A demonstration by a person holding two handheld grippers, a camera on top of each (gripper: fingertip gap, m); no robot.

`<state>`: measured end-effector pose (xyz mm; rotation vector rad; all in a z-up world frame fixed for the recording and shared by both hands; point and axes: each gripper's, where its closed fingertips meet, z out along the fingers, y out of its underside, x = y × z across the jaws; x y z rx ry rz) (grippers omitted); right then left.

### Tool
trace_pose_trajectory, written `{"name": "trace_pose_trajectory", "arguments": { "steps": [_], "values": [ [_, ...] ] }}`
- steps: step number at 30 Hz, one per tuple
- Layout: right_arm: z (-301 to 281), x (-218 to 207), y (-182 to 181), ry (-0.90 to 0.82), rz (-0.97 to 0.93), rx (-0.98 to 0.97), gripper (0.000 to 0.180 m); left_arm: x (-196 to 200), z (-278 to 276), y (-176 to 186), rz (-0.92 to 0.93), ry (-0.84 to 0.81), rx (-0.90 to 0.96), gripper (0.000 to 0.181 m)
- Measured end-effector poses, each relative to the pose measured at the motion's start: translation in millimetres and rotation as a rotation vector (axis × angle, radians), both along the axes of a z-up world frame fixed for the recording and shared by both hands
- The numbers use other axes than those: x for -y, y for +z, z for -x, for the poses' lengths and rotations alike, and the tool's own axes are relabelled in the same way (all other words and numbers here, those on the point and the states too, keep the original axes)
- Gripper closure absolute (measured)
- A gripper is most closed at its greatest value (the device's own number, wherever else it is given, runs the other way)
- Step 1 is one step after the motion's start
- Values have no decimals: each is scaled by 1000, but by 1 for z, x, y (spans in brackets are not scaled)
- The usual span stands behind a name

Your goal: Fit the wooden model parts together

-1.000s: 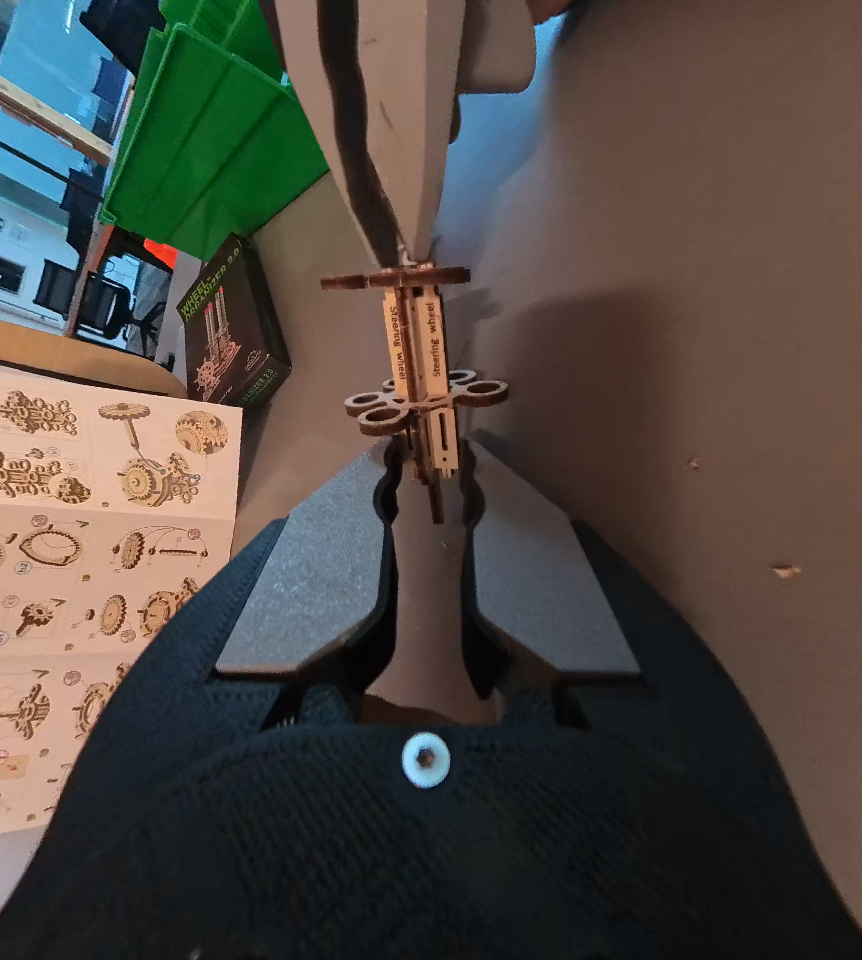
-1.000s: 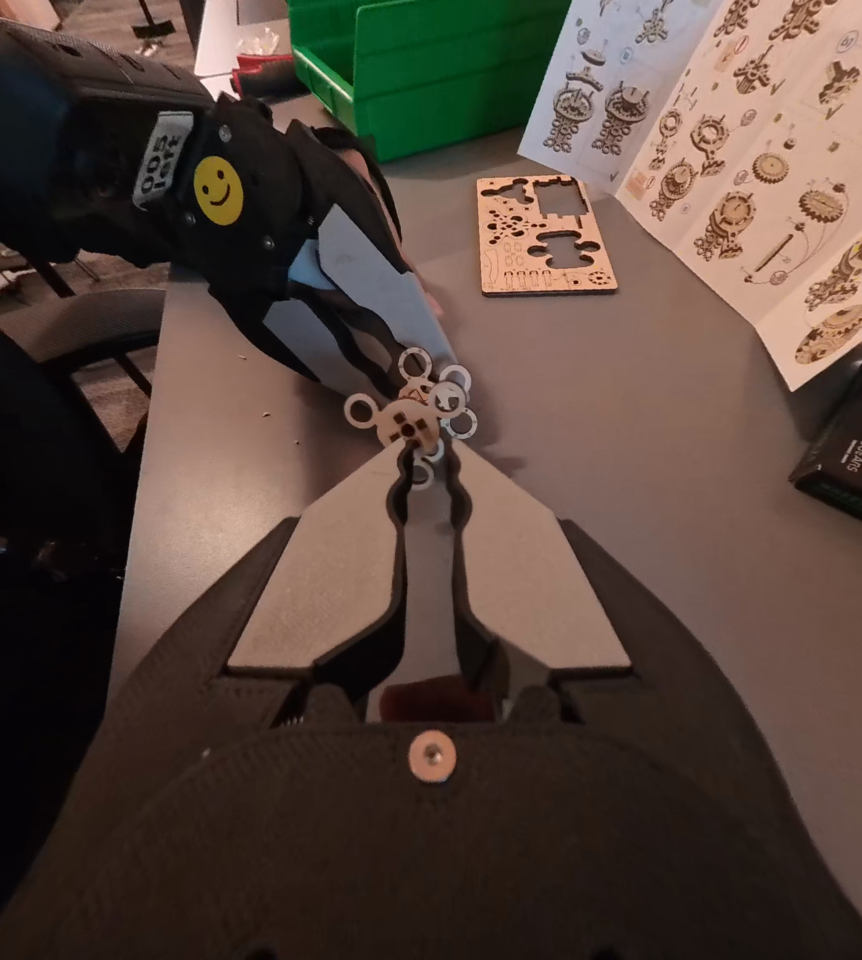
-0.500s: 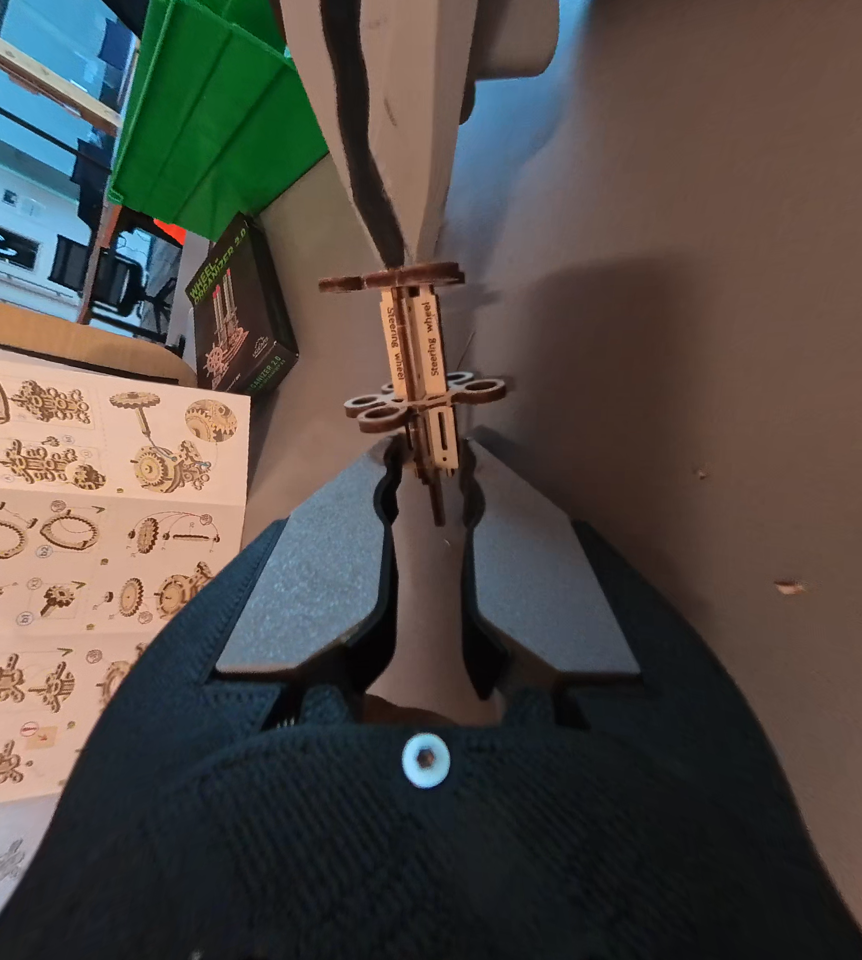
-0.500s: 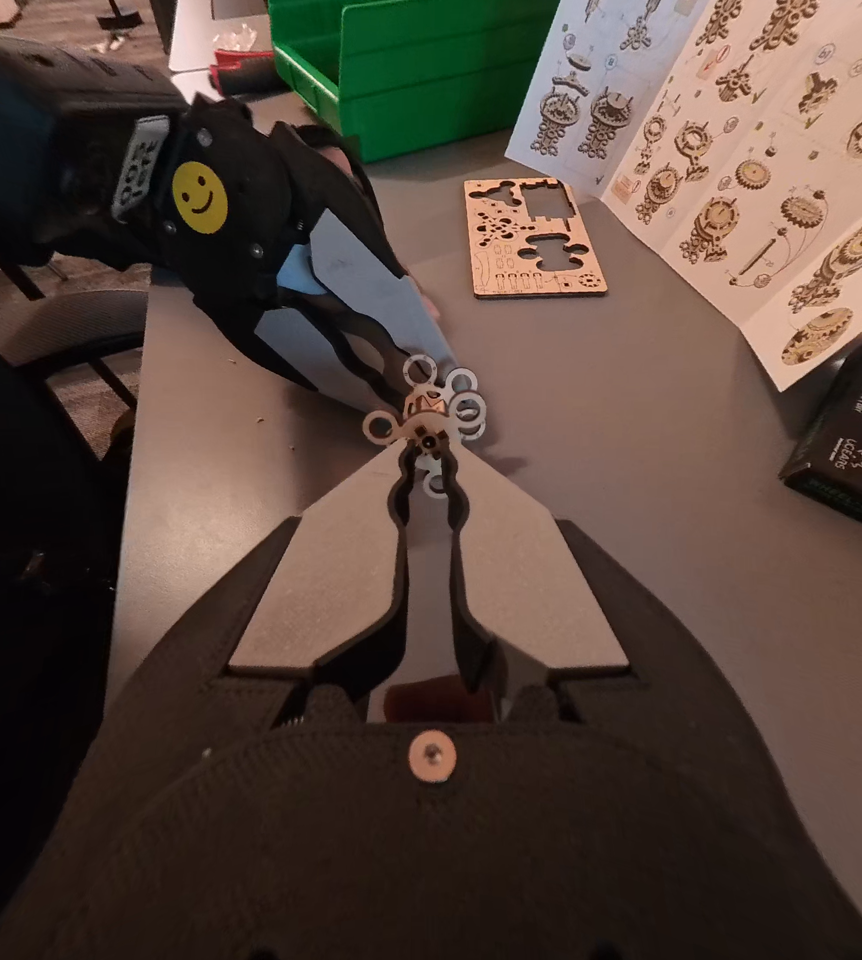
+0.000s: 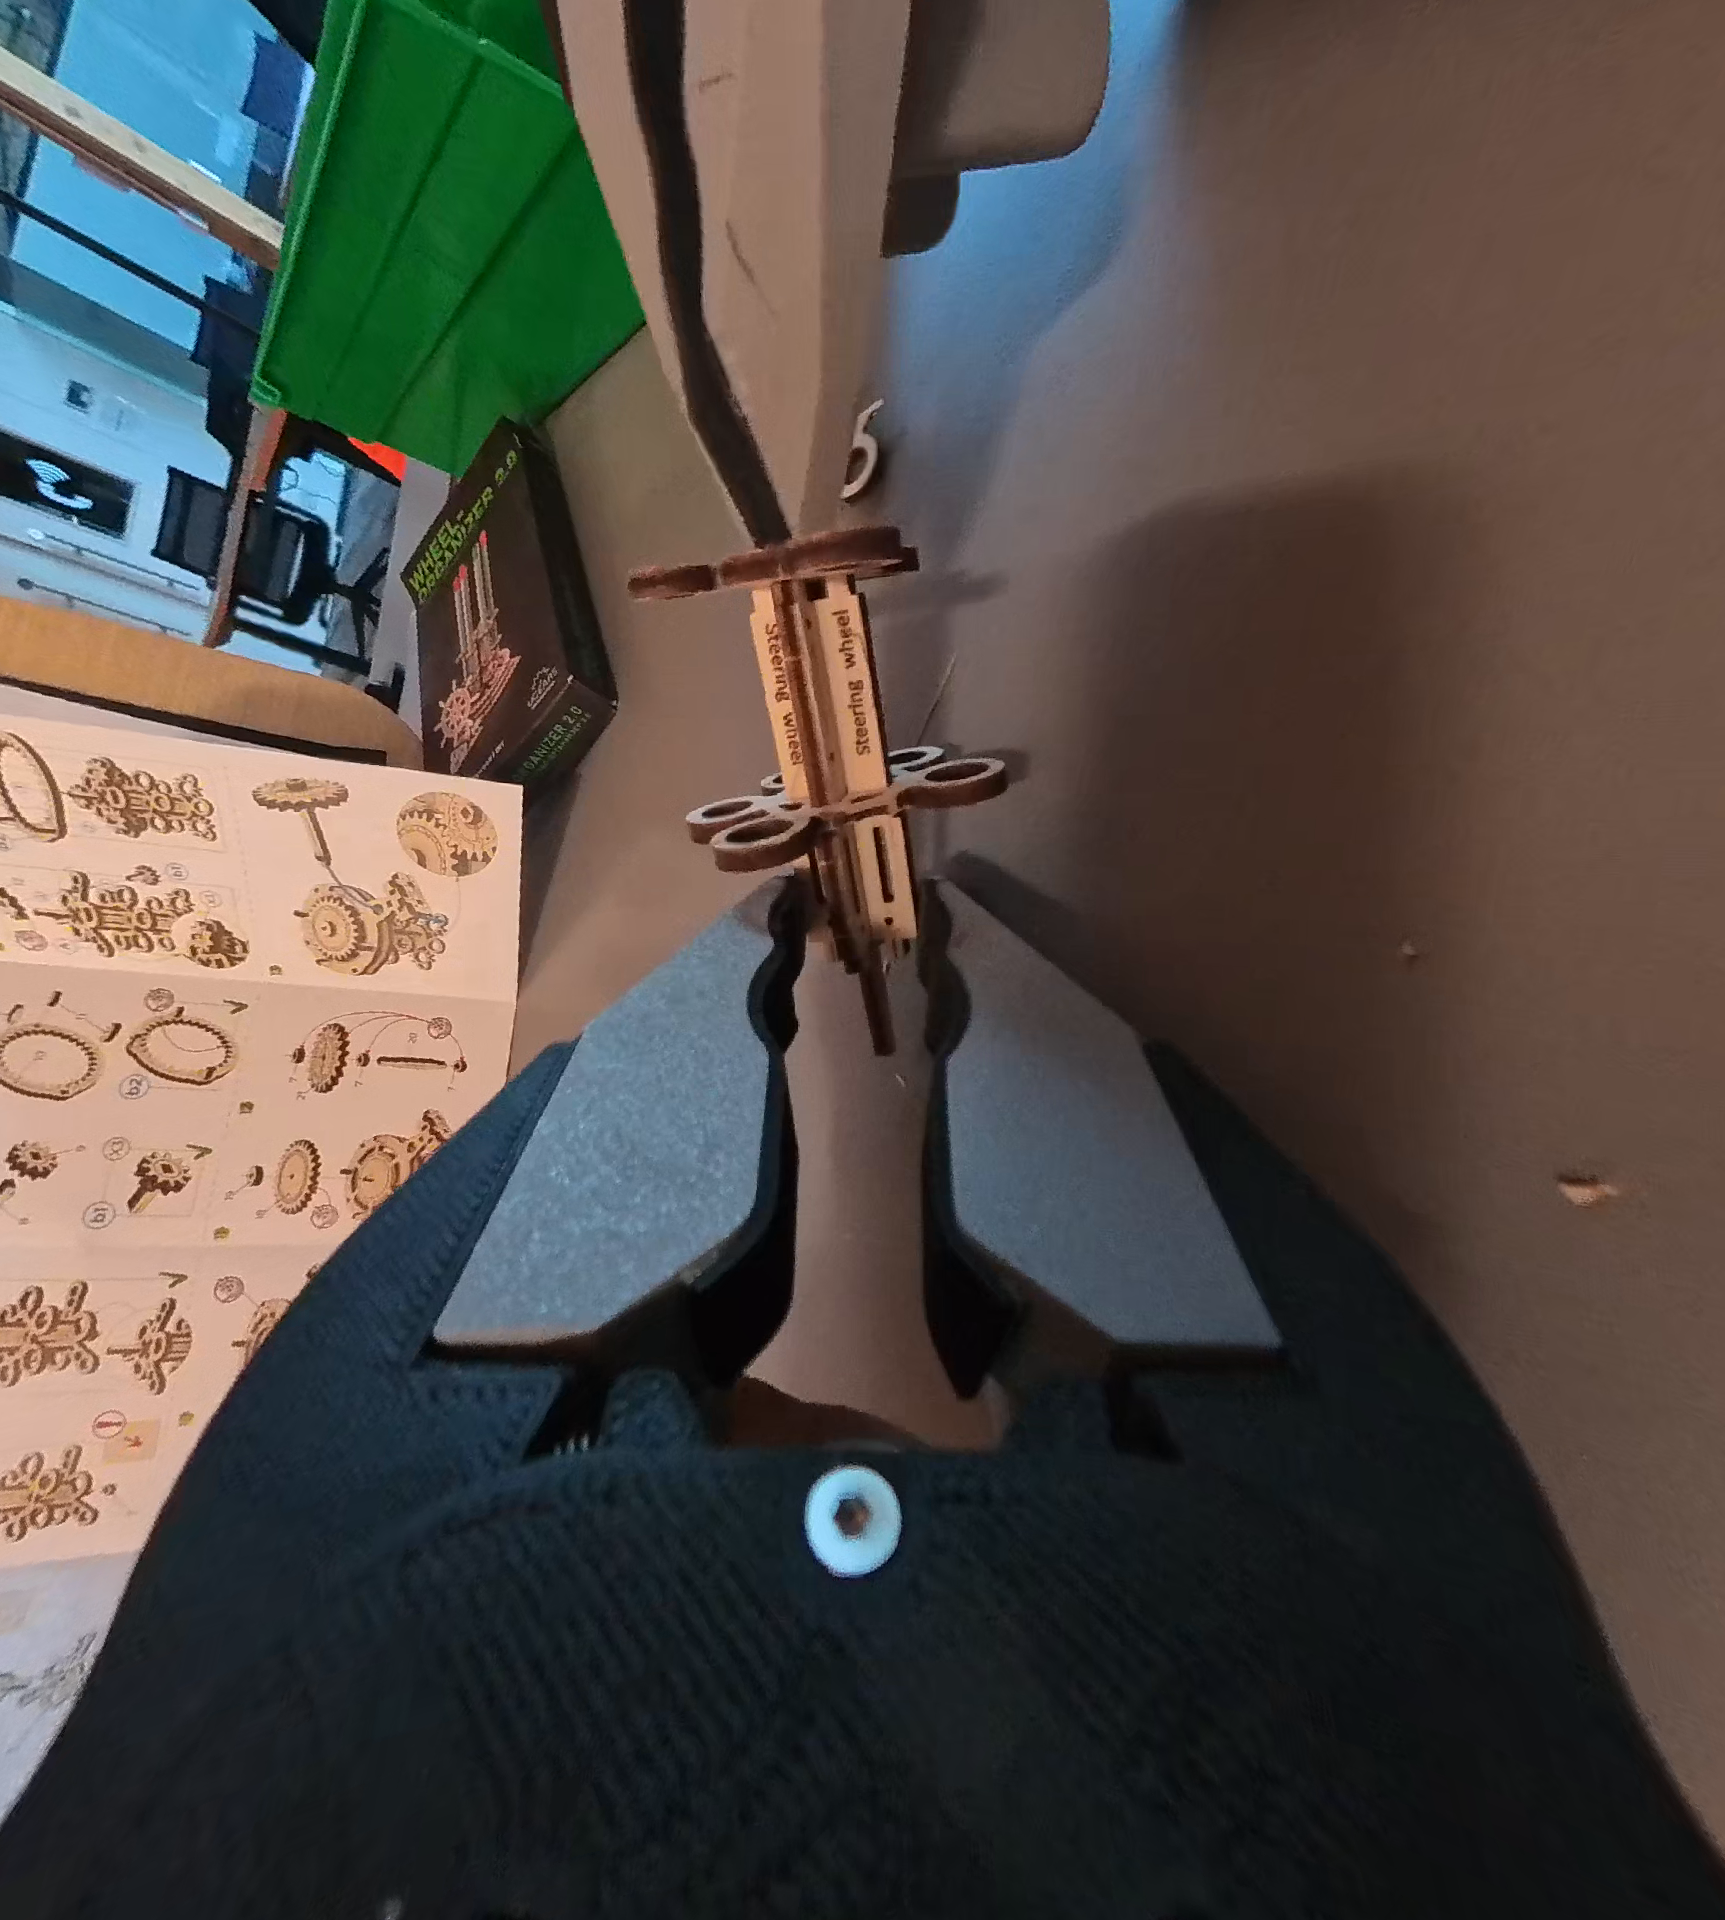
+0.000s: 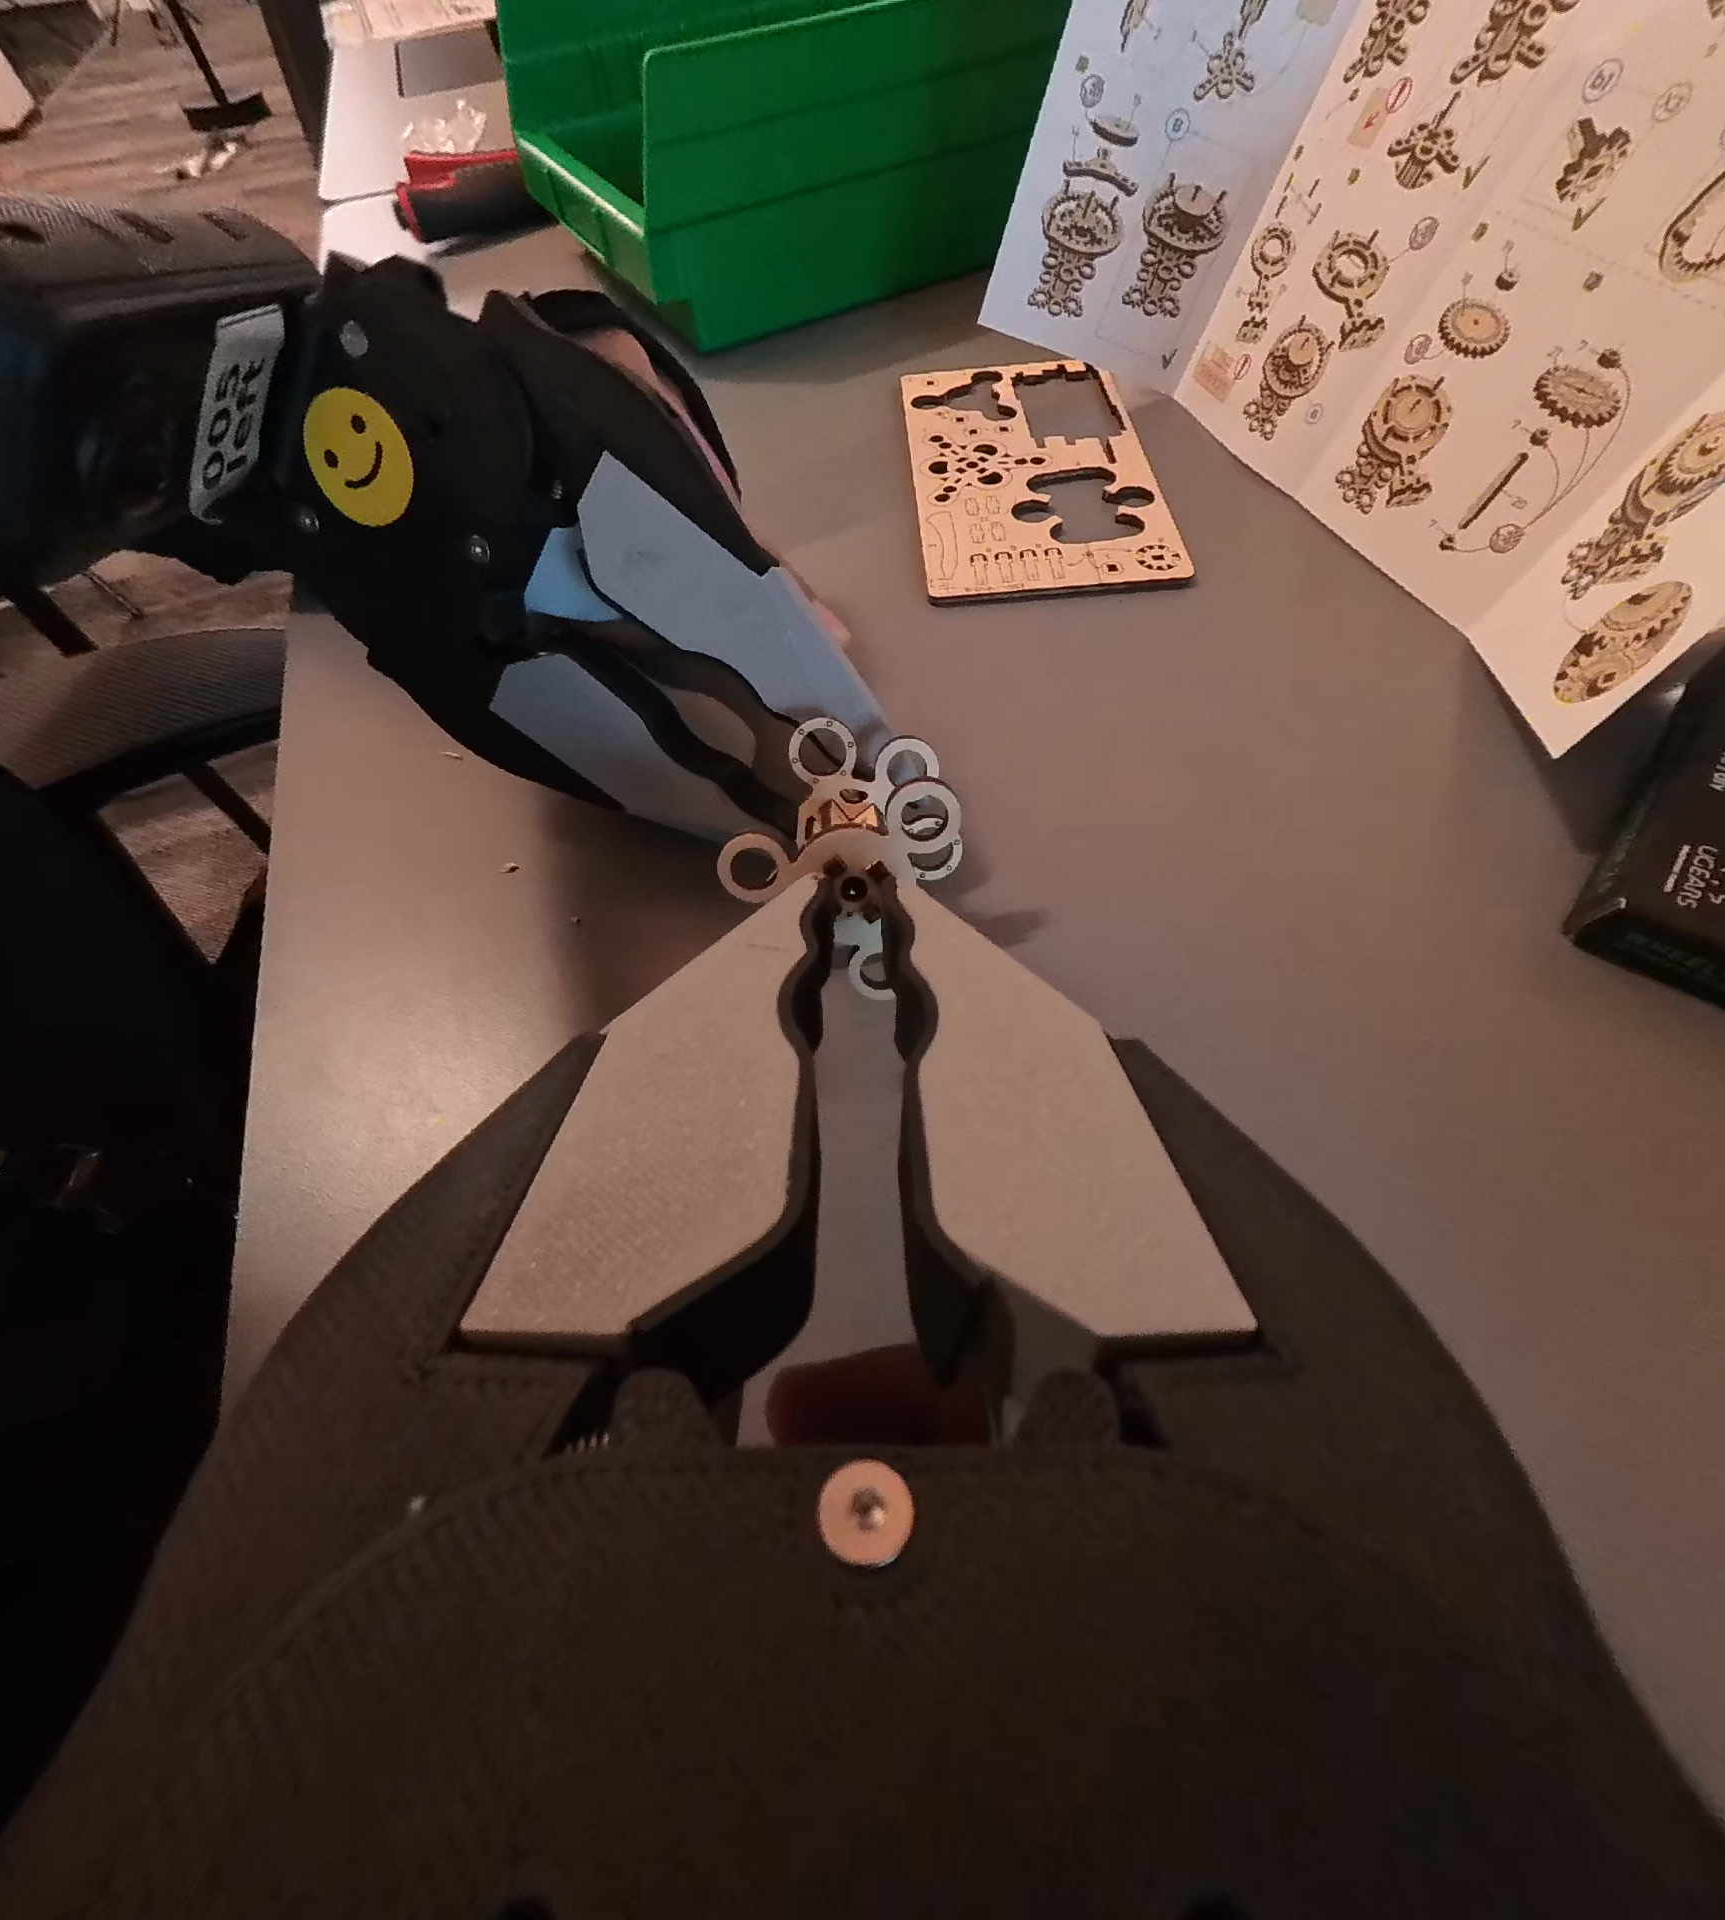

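A small wooden model (image 5: 822,707) is a pale shaft carrying two flat plates with ring-shaped lobes. It is held in the air above the grey table (image 6: 1253,1039). My left gripper (image 5: 858,904) is shut on the shaft's near end, just below the lower ringed plate (image 5: 837,816). My right gripper (image 5: 785,525) comes in from the top of the left wrist view and is closed at the upper plate (image 5: 775,566). In the right wrist view my right gripper (image 6: 853,899) is shut on the model's end (image 6: 842,821). The left gripper (image 6: 796,779) reaches in from the left.
A green bin (image 6: 785,208) stands at the back. A punched-out wooden parts sheet (image 6: 1045,488) lies behind the model. A folded instruction sheet (image 6: 1460,312) and a black box (image 6: 1710,831) are at the right. The table edge and a chair (image 6: 110,686) are at the left. Tip to tip, the grippers are about 6 cm apart.
Both grippers keep their hold. The model has tilted a little in the right wrist view, and both grippers have shifted slightly relative to the table.
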<state>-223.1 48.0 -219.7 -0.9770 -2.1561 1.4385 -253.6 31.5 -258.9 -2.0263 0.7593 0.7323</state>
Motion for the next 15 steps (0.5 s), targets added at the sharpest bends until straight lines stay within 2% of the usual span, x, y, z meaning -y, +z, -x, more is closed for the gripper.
{"name": "trace_pose_trajectory", "arguments": {
  "steps": [10,15],
  "values": [
    [1,0,-1,42,-53,36,176,0,0,-1,2,0,24,163],
    [3,5,3,80,-138,40,176,0,0,-1,5,7,25,163]
  ]
}}
